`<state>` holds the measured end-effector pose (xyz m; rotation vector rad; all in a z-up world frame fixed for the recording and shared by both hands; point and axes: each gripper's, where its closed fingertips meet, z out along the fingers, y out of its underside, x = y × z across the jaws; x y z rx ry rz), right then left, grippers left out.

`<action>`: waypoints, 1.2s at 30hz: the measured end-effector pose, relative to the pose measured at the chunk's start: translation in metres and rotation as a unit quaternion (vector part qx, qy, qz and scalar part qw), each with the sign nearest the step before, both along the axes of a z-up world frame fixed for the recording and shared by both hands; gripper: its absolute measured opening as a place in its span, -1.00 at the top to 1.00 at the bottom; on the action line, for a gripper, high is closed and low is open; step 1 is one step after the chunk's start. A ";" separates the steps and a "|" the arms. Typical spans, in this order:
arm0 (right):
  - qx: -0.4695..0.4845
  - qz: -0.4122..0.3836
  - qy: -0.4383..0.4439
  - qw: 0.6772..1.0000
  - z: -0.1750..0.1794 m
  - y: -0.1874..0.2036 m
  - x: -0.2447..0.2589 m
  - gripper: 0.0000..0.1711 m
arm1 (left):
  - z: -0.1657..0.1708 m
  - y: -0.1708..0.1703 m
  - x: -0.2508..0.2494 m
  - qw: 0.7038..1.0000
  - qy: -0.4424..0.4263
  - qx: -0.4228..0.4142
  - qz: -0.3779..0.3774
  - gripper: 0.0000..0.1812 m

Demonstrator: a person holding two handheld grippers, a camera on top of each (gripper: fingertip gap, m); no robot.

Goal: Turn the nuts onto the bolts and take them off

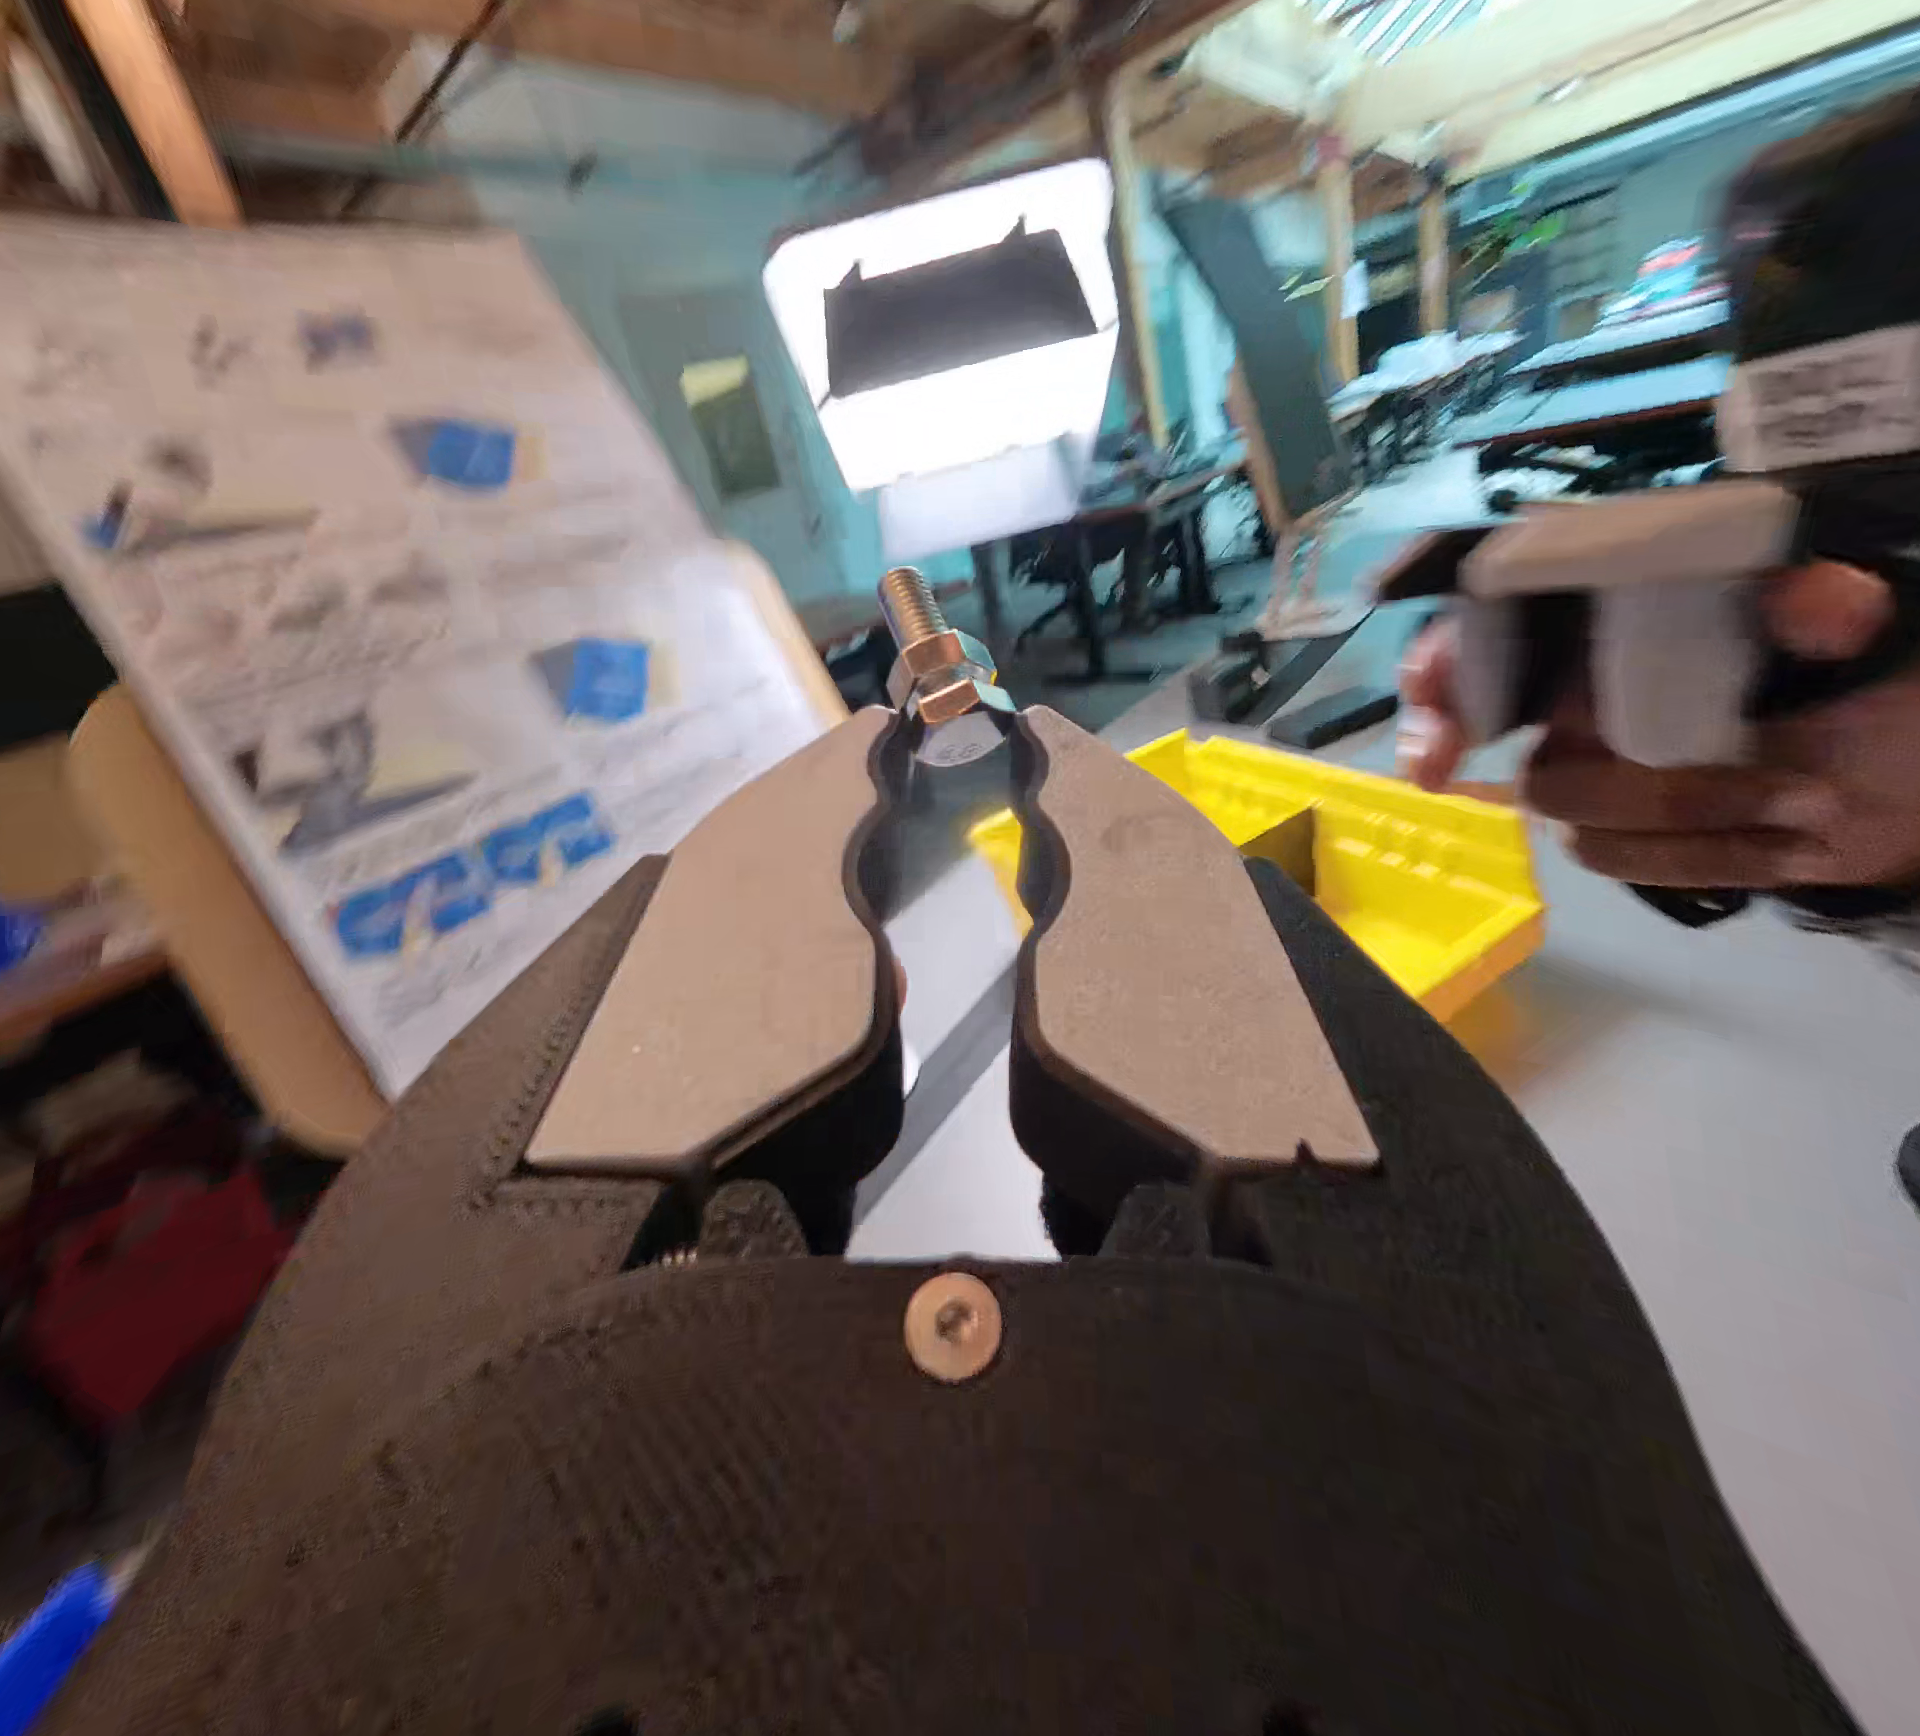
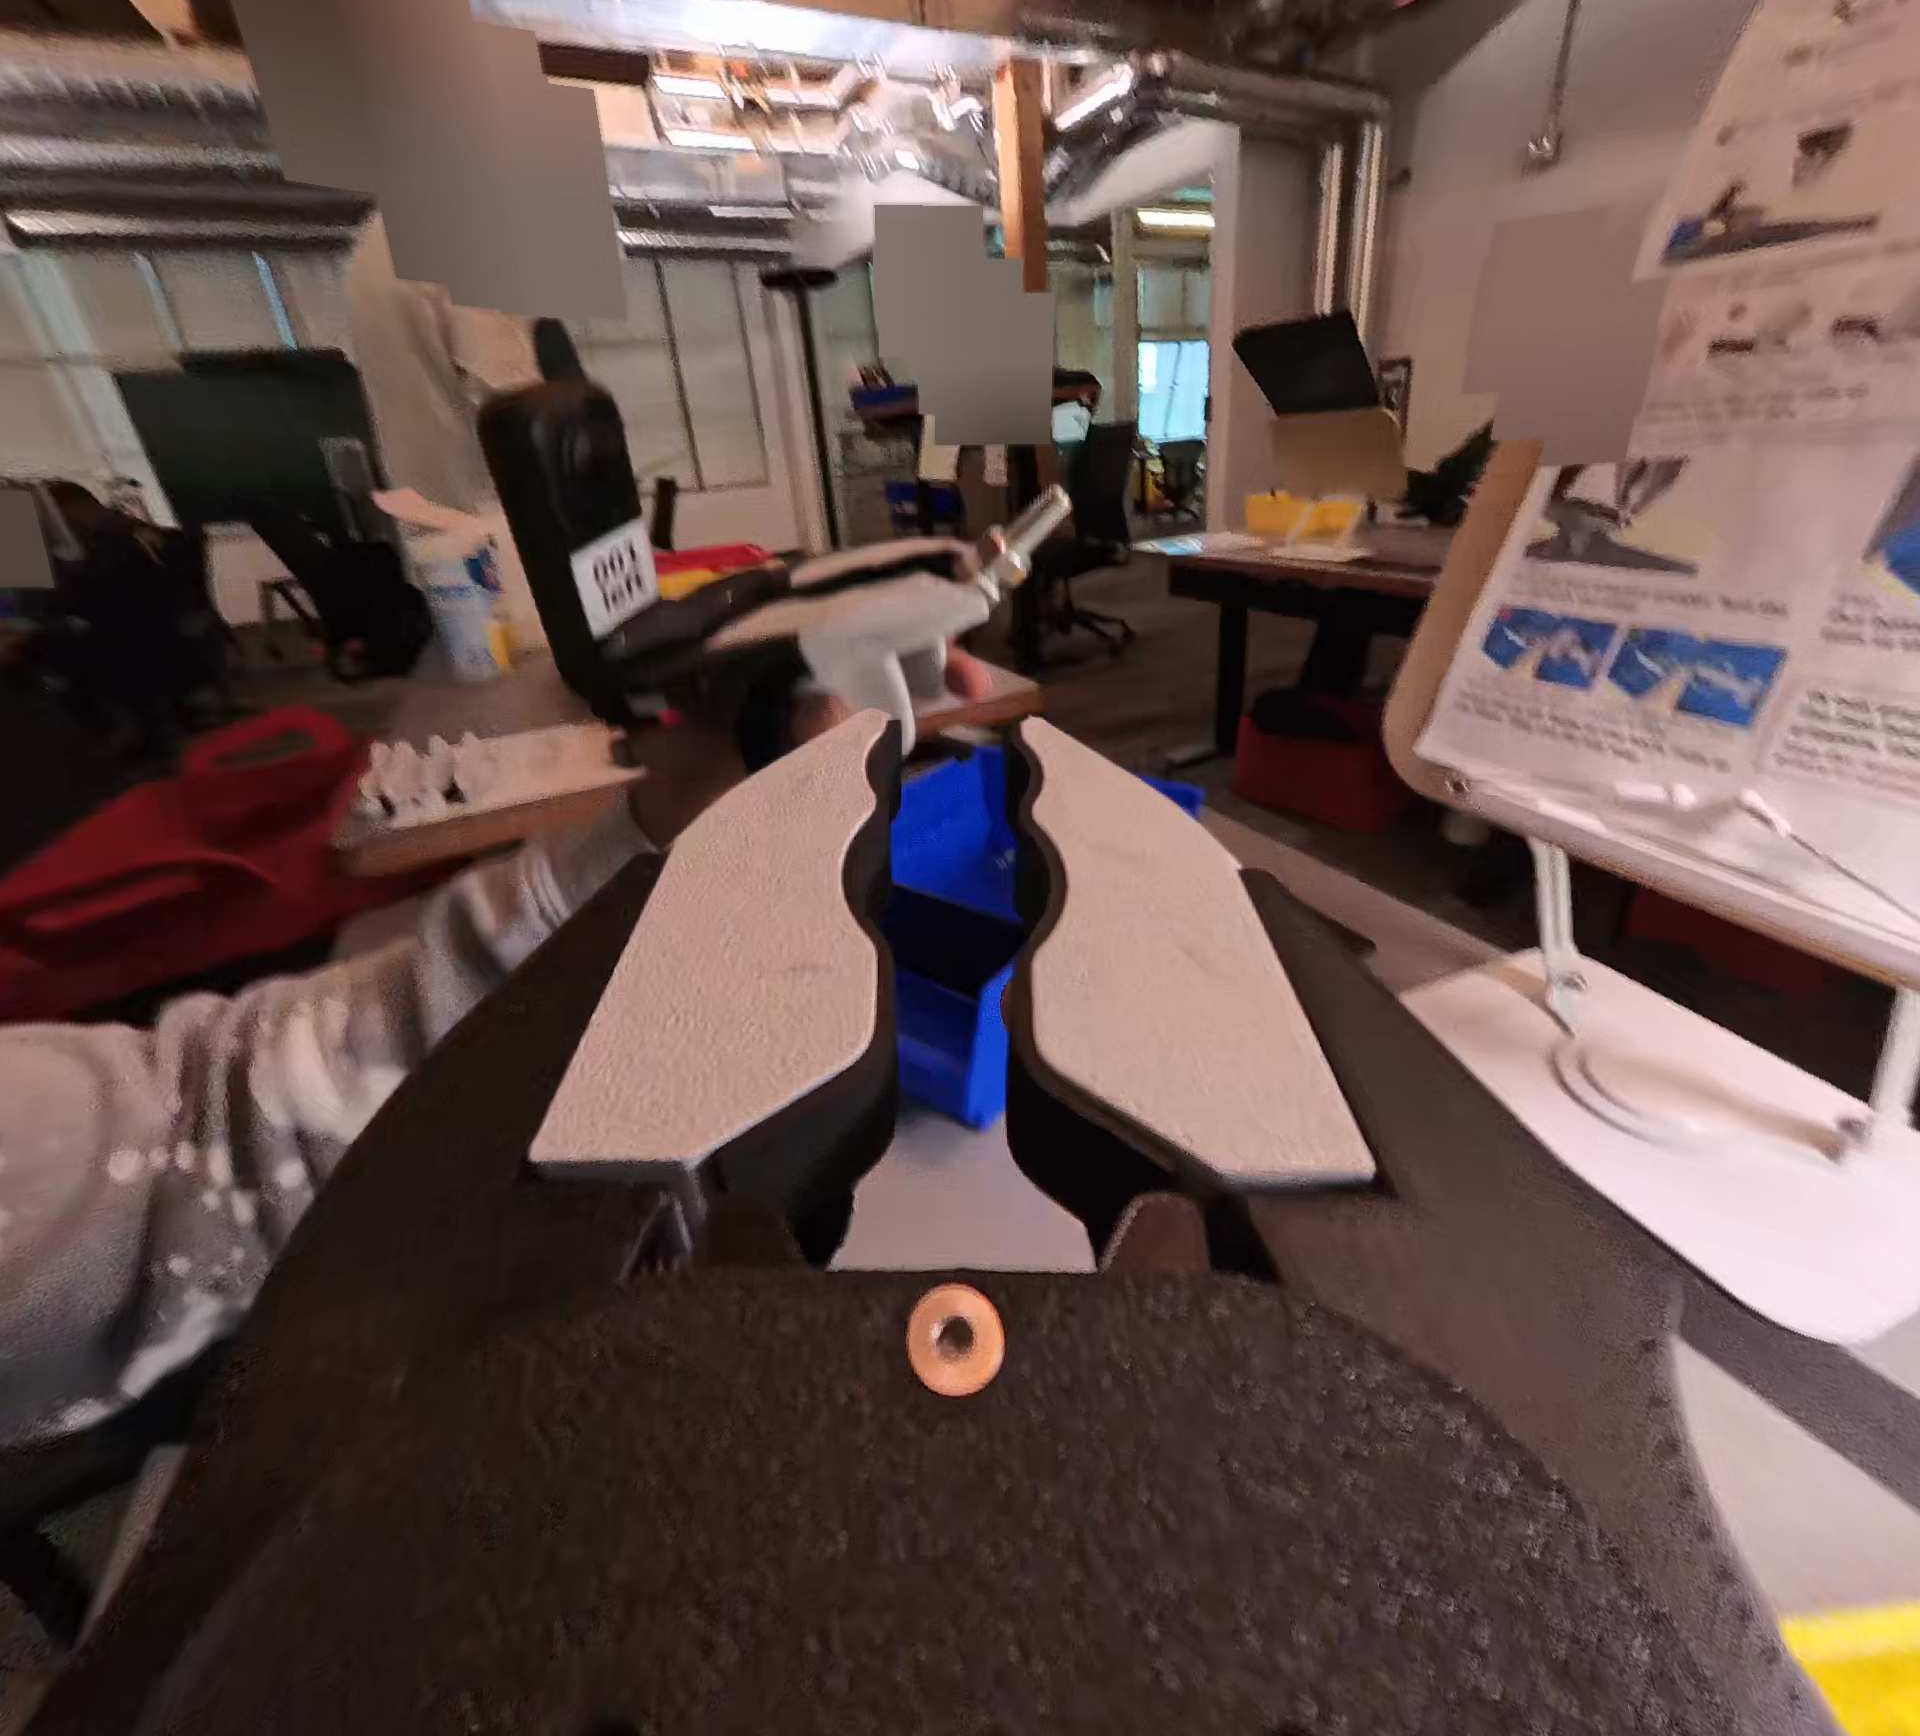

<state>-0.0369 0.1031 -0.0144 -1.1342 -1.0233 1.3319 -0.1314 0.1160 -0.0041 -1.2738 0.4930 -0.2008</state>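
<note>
Left tongs (image 1: pixel 954 730) pinched narrow at the tips; right tongs (image 2: pixel 956 741) slightly parted, empty.

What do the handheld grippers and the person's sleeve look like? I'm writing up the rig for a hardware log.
Both grippers are alike: the left gripper and right gripper each have a rough black printed body, two flat grey fingers with wavy black inner edges, and a copper-coloured screw at the base. Seen from the right wrist, the left one has a pale grey handle and a white coded tag. The sleeve is grey with white speckles.
</note>
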 end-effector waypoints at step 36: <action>0.121 0.196 -0.057 0.972 -0.012 -0.045 0.020 0.88 | -0.055 -0.048 0.139 0.923 -0.099 -0.147 -0.343 0.74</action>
